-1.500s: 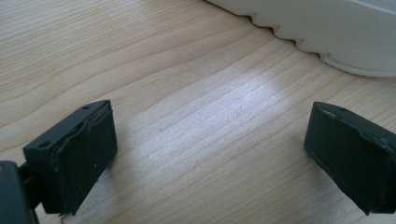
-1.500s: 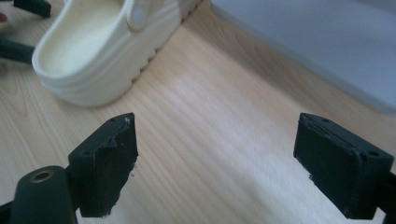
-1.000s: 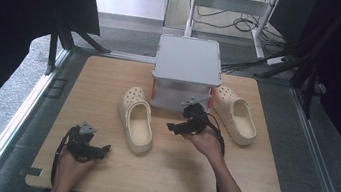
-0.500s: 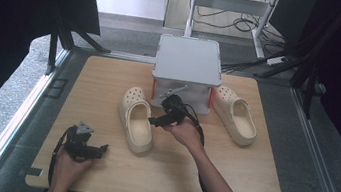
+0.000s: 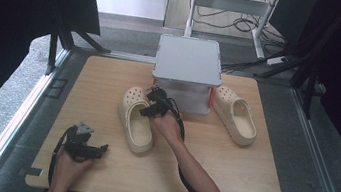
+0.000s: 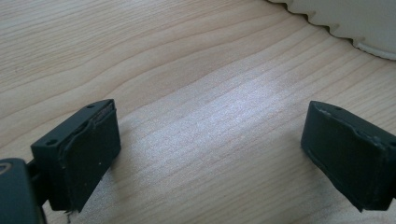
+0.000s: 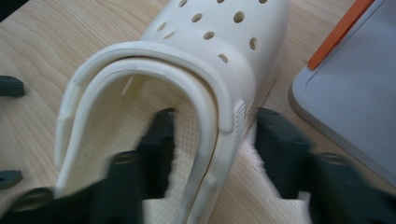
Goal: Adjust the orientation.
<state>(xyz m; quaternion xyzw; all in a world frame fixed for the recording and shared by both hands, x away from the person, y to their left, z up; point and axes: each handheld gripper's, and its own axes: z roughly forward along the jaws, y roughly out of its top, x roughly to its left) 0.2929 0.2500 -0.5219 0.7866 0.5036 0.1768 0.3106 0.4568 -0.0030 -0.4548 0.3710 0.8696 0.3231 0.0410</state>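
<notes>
Straddling side wall of cream perforated foam clog [image 7: 187, 93] with right hand-held gripper [image 7: 212, 149], jaws just closing, not yet pinching, ready for lifting; left hand-held gripper [image 6: 210, 154] spread, idle on wooden surface [image 6: 187, 70].

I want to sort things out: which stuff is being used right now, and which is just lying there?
In use:
right gripper, jaws either side of the near clog's wall

Lying about:
other clog
grey box
left gripper, open over the table

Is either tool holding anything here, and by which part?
The right tool straddles the left clog's side wall, jaws just closing; grip not yet certain. The left tool is open and holds nothing.
</notes>
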